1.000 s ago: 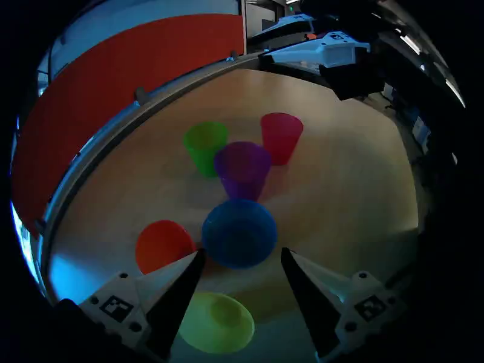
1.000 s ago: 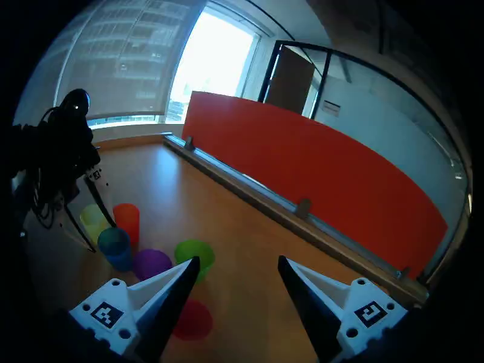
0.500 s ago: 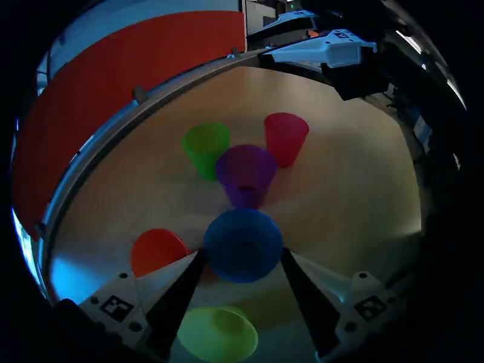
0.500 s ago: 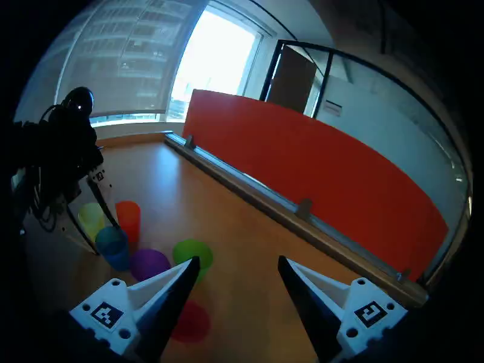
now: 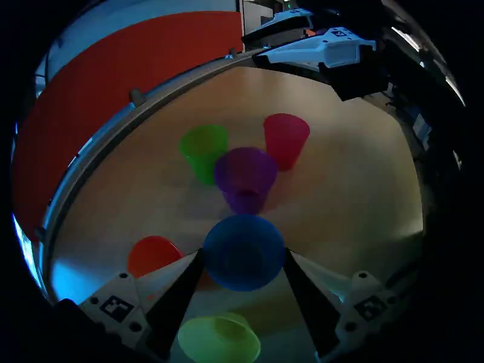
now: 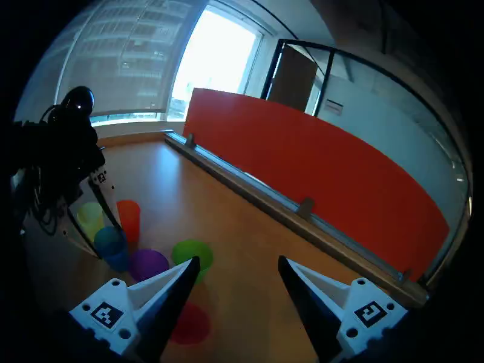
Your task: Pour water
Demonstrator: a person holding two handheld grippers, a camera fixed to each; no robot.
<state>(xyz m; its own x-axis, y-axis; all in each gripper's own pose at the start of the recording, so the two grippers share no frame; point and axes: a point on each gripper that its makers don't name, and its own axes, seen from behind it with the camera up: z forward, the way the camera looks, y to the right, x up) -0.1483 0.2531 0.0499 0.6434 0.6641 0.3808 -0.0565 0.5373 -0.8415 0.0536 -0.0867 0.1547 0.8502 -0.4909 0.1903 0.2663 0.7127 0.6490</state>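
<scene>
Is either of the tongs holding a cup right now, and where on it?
Nothing is clearly held. The open left tongs straddle the blue cup near its rim; contact cannot be told. The right tongs are open and empty.

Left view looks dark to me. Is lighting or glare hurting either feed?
Left gripper view: dim and blue-tinted, though the blue cup between the left tongs reads clearly. Right gripper view: window blown out white, table well lit, fisheye bowing the orange partition.
</scene>
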